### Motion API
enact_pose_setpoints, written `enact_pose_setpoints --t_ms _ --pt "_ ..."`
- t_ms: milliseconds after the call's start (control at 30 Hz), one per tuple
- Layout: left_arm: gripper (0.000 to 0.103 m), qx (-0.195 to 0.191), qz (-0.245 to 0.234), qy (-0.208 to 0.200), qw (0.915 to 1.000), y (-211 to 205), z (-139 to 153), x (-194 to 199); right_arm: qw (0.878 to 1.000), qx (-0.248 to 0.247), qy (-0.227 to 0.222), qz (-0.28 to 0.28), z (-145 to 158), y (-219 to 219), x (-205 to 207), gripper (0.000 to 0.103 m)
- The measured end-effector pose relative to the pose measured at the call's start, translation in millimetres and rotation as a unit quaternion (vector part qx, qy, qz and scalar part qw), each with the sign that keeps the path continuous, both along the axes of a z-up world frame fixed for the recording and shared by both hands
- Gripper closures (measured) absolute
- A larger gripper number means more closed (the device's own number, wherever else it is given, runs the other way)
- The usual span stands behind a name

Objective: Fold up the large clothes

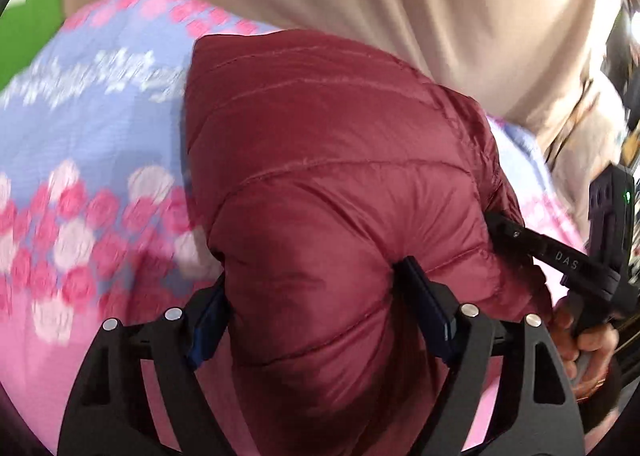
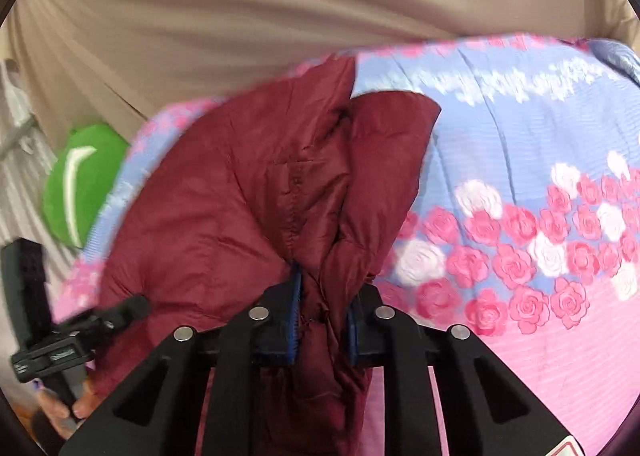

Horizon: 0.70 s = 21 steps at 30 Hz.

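A puffy maroon quilted jacket (image 1: 328,136) lies bunched on a floral bedspread (image 1: 80,136) of blue, pink and white roses. In the left wrist view my left gripper (image 1: 316,296) stands wide, its blue pads (image 1: 424,304) pressing on both sides of a thick fold of the jacket. In the right wrist view my right gripper (image 2: 324,296) is nearly closed, pinching a narrow bunch of the jacket (image 2: 224,196) between its pads (image 2: 296,296). Each gripper shows at the edge of the other's view, held by a hand (image 1: 588,340), on opposite sides of the jacket.
The bedspread (image 2: 520,136) stretches out to the side of the jacket. Beige cloth (image 2: 280,16) fills the background behind the bed. A green object (image 2: 84,184) with a white streak sits beyond the bed's far edge.
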<state>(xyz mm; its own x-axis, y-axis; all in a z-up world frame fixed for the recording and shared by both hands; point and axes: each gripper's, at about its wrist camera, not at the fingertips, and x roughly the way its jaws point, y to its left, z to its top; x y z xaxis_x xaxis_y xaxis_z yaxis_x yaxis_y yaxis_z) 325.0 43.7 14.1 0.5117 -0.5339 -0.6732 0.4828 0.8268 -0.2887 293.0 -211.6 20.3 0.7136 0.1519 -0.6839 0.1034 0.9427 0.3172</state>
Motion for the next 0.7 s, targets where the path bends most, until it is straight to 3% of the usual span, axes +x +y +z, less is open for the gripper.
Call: enact_pose_setpoints --t_ms 133,233,300,433,500,567,633,700 --pt "0.019 0.034 0.004 -0.017 0.9993 -13 -4 3 1.000 -0.009 0.022 -0.006 -17 -4 7 0.077" --pt "0.023 0.048 0.023 -0.022 0.9983 1 11 -13 1.000 -0.004 0.007 -0.027 9 -9 -19 0.077" --pt "0.023 0.050 0.037 -0.057 0.9964 16 32 -40 0.998 -0.035 -0.023 -0.035 28 -8 -48 0.076" --pt "0.023 0.064 0.044 -0.082 0.9936 26 54 -82 0.995 -0.077 -0.060 0.027 53 26 -94 0.082" --pt "0.024 0.100 0.047 -0.075 0.9910 15 45 -86 0.993 -0.092 -0.041 0.059 44 45 -93 0.086" --pt "0.025 0.147 0.064 -0.063 0.9850 11 25 -84 0.991 -0.116 0.007 0.070 19 55 -84 0.091" --pt "0.025 0.150 0.067 -0.034 0.9859 13 5 -79 0.991 -0.110 0.041 0.070 -11 50 -78 0.094" --pt "0.025 0.140 0.074 -0.024 0.9871 17 -5 -80 0.993 -0.090 0.037 0.070 -24 46 -76 0.094"
